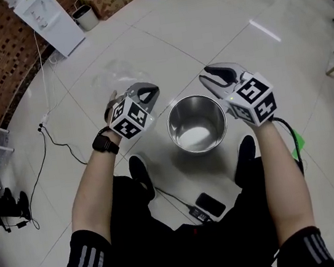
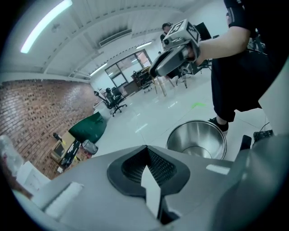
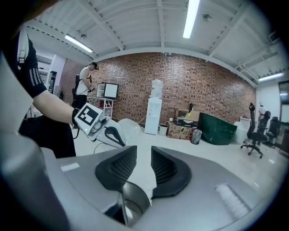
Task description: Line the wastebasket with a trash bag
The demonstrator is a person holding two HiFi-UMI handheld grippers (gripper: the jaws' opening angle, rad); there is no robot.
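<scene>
The white tiled floor (image 1: 214,35) carries the steel wastebasket (image 1: 211,105), which stands just ahead of the person's shoes. It is open and bare inside, with no liner in it yet. The clear trash bag (image 1: 113,75) shows at 10 o'clock of the basket, apart from its rim, as a faint crumpled film beyond the left hand-held gripper (image 1: 150,90).

I judge the task to be early. 1 bag is in hand, while opening its mouth, lowering it in and folding its edge over the rim are all left.

The left hand-held gripper is at 9 o'clock of the basket. Its jaws are pressed together on a sliver of the film, and it tilts down and points toward 12. The right hand-held gripper (image 1: 211,73) is at 3 o'clock, its jaws narrowly apart with nothing between them, aimed toward 11.
</scene>
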